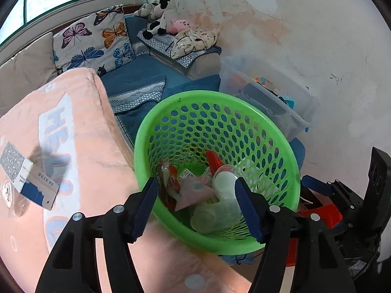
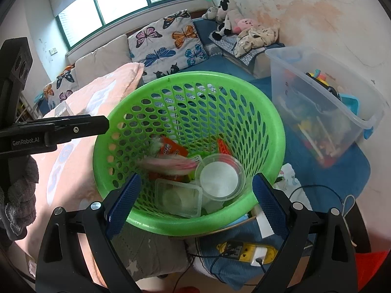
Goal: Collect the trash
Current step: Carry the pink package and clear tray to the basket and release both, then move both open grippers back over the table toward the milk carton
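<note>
- Both claws hang over the green basket (image 2: 273,112), jaws spread, nothing between them: left claw (image 1: 195,210) released, right claw (image 2: 195,200) released
- Basket sits beside the peach blanket (image 1: 97,151), mouth tilted toward the cameras; likely parked there so bed-side trash drops straight in
- Trash already inside: clear round cup (image 2: 220,177), clear rectangular tub (image 2: 178,196), orange wrapper (image 2: 172,147), red piece (image 2: 223,146); a pink-white item (image 2: 168,164) is motion-blurred, so probably just dropped, cannot confirm
- Small box (image 1: 27,178) with blue end lies on the blanket, well apart from the basket; judged next pickup, nearer the left claw
- Box print is too small to read; blanket lettering reads roughly "HEL", partly hidden
- "GenRobot.AI" (image 2: 25,142) is printed on the left gripper body as seen in the right view
- Risk: yellow power strip (image 2: 244,250) and cables just beside the basket base
</note>
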The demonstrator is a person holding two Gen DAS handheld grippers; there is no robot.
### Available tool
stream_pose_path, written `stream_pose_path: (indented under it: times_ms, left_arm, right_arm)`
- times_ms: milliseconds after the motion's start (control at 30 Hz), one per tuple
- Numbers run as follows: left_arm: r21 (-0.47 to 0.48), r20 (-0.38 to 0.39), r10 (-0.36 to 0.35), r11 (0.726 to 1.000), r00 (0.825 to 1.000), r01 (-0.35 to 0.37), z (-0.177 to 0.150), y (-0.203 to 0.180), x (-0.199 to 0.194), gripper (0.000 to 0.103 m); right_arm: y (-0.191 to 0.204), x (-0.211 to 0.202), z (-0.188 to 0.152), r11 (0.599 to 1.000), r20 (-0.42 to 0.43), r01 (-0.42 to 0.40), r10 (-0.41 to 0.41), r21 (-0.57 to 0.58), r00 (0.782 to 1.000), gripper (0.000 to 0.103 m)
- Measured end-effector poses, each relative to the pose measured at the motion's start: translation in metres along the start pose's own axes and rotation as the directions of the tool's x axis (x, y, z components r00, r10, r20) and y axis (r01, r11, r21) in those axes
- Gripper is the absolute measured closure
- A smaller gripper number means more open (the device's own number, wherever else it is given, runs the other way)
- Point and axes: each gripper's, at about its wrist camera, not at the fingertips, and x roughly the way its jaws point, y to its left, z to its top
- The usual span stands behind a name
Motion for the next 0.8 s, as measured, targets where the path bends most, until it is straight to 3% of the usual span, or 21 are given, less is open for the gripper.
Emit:
stream_pose_path:
  times_ms: [300,800]
  left_arm:
    - [-0.052,0.042,0.022,0.998,0.999,-0.02,-0.018,0.025,-0.033,0.04]
    - [-0.179,0.085,0.141,0.976,0.986,-0.124,-0.057,0.096,-0.089,0.039]
  right_arm:
    - [0.021,-0.01,0.004,0.999,0.013,-0.015,0.016,-0.046,1.0,0.011]
    - [0.094,-0.006,0.016,0.982,0.005,-0.103,0.105,-0.16,0.994,0.011]
